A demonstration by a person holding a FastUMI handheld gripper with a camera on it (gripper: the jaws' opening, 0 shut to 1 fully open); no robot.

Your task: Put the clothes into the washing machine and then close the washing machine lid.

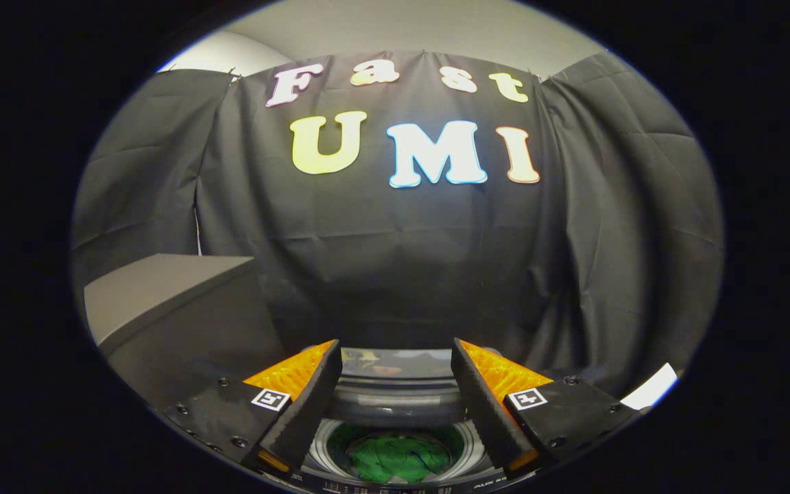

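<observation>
A green garment lies down inside the washing machine's round drum, seen below and between my fingers. The machine's lid stands raised just beyond the fingertips, its glossy surface reflecting the booth. My gripper hovers over the drum opening, open, with nothing between its fingers. Neither finger touches the lid or the drum rim.
A grey box-like cabinet or table stands to the left of the machine. A white object peeks out past the right finger. The booth's black cloth wall hangs close behind the machine.
</observation>
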